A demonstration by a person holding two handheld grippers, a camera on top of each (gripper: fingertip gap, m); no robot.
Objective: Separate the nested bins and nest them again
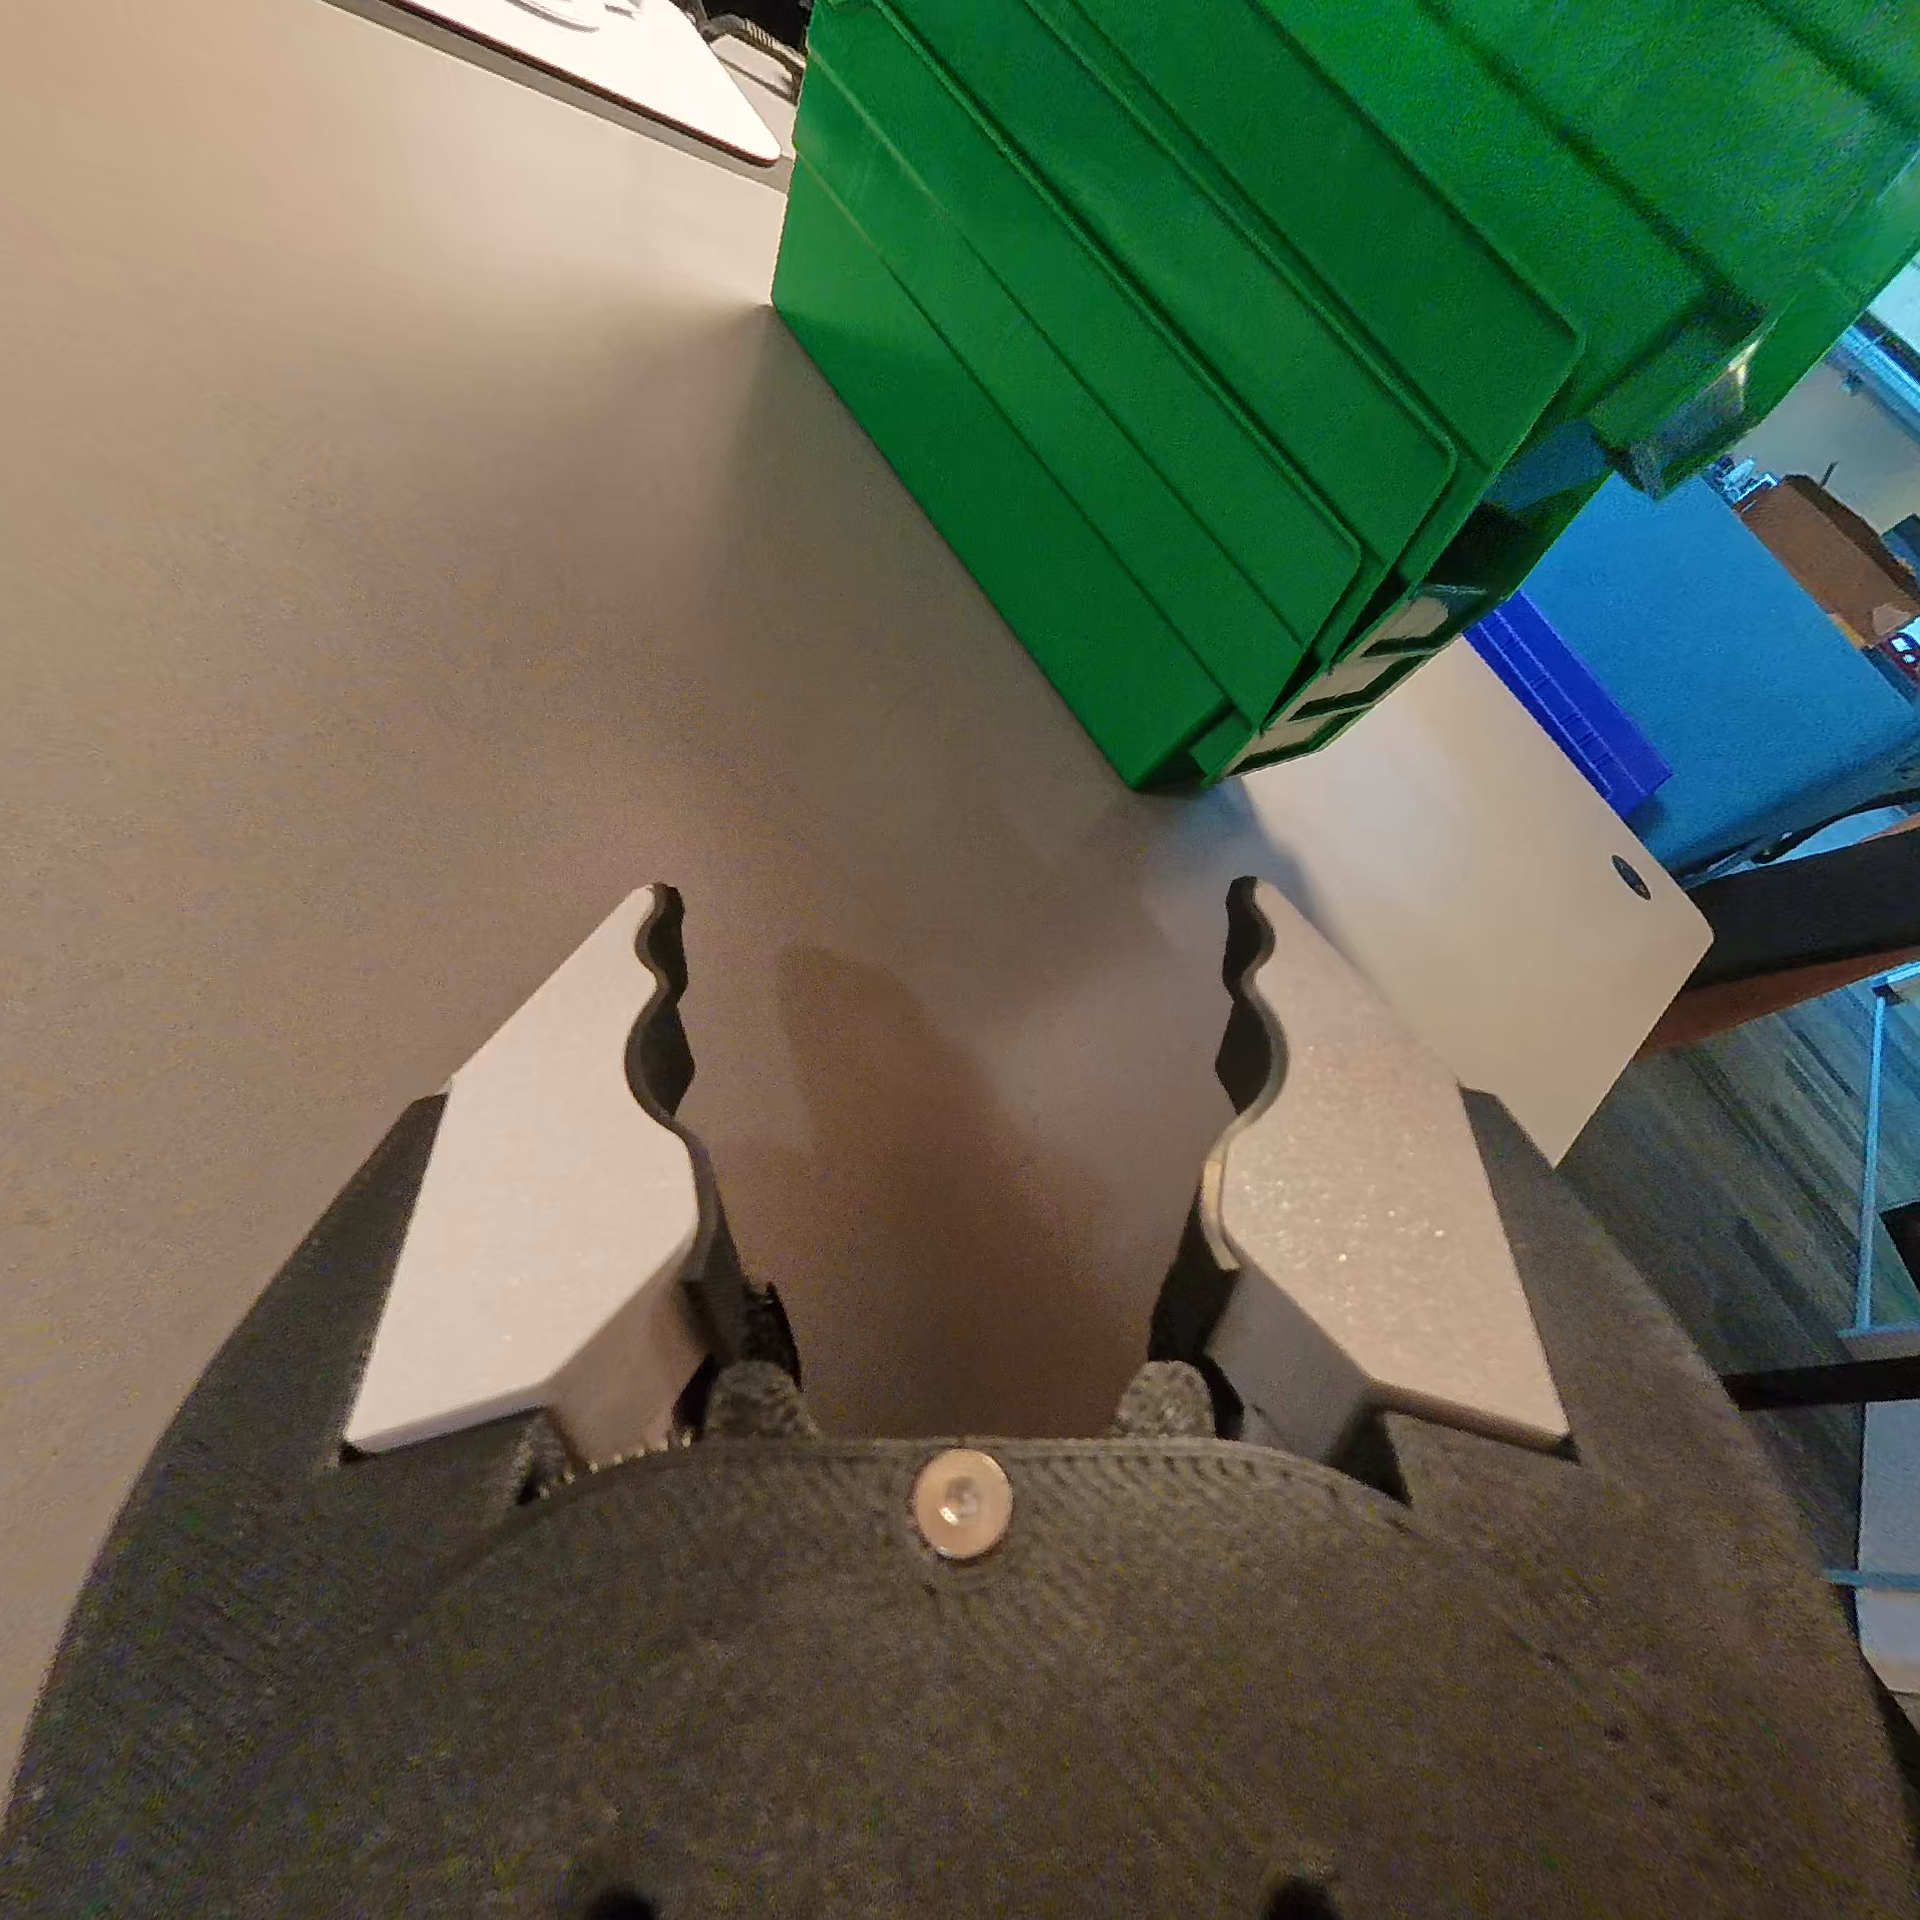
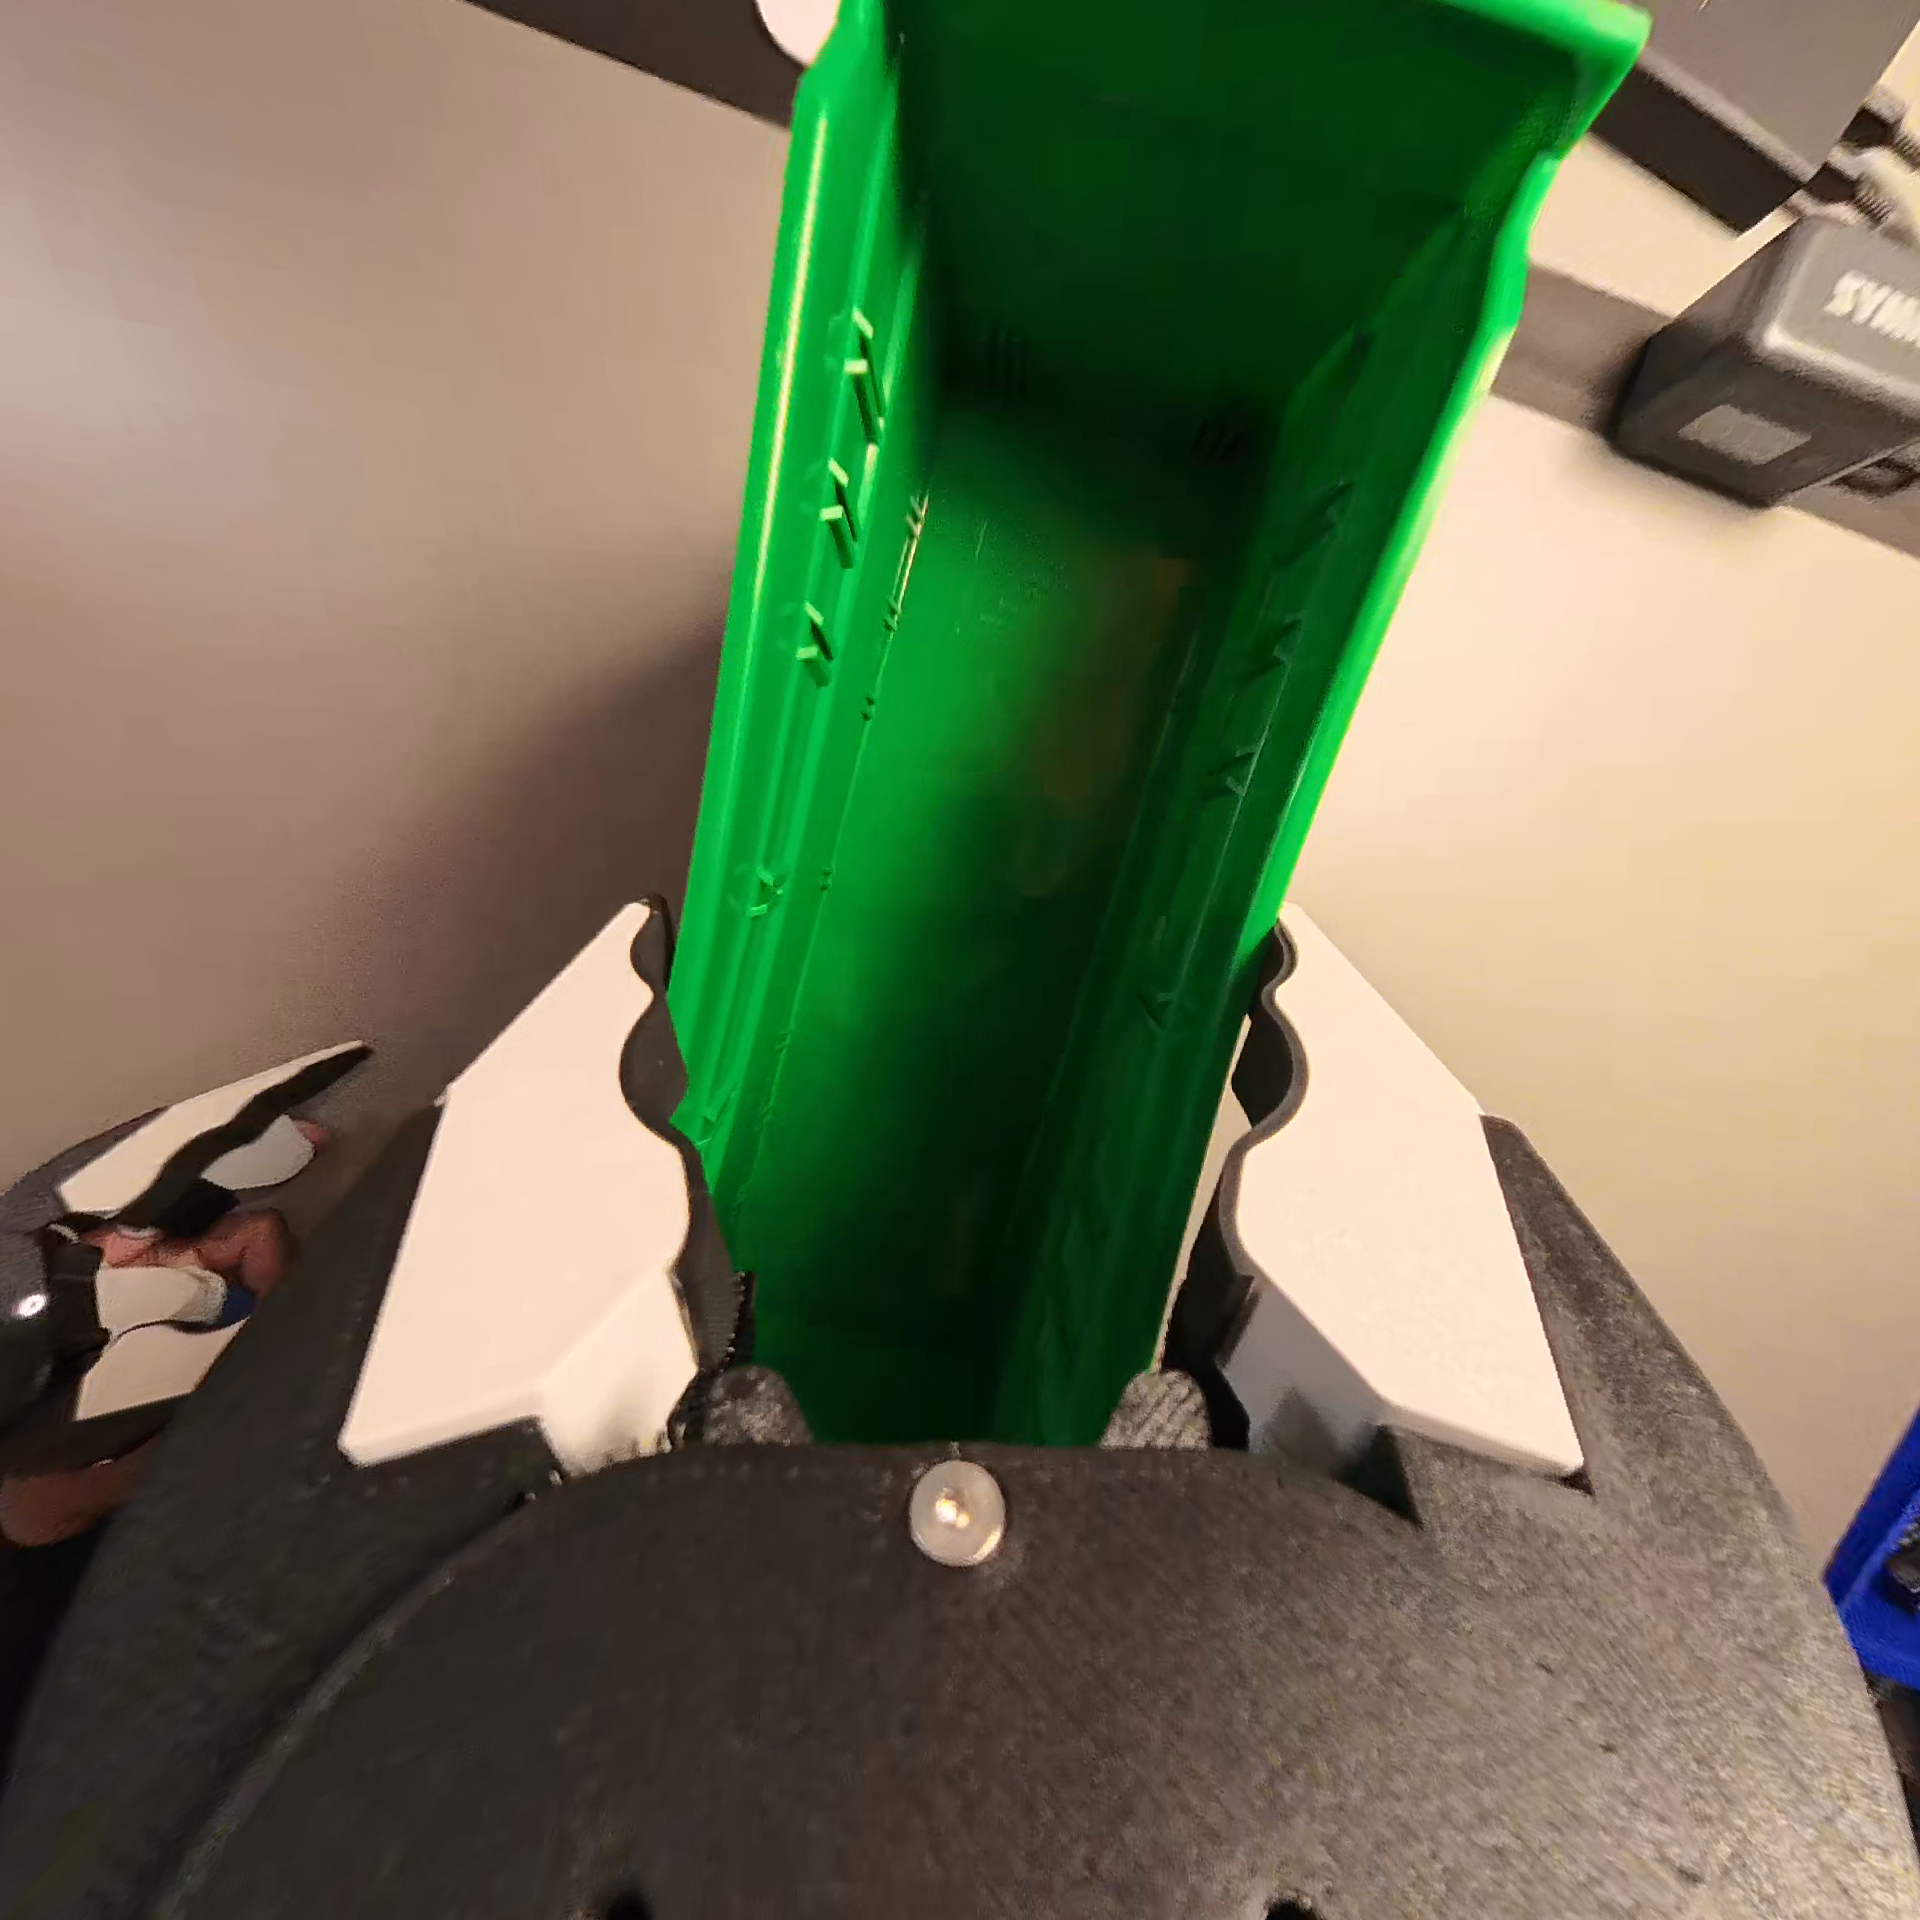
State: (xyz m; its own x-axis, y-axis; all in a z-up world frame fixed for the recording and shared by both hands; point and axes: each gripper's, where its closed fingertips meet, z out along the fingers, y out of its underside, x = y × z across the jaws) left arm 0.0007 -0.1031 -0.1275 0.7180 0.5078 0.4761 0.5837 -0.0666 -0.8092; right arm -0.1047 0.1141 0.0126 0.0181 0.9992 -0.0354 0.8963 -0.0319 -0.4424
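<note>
One bin off the stack, the rest still nested.

My right tongs (image 2: 961, 1023) pinch one green bin (image 2: 1039, 727) by its two long walls, lifted clear above the counter (image 1: 364, 623). My left tongs (image 1: 956, 987) hang spread and bare. The green stack (image 1: 1091, 416) near the counter's far edge shows about five nested bins; separating has barely begun, and re-nesting is all ahead.

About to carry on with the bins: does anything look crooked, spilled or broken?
Nothing spilled or broken. The green stack fans out, each bin's edge stepped past the one below; nested bins may simply sit that way. The right gripper holds a green bin by its side walls. The left gripper is open over bare table.
</note>
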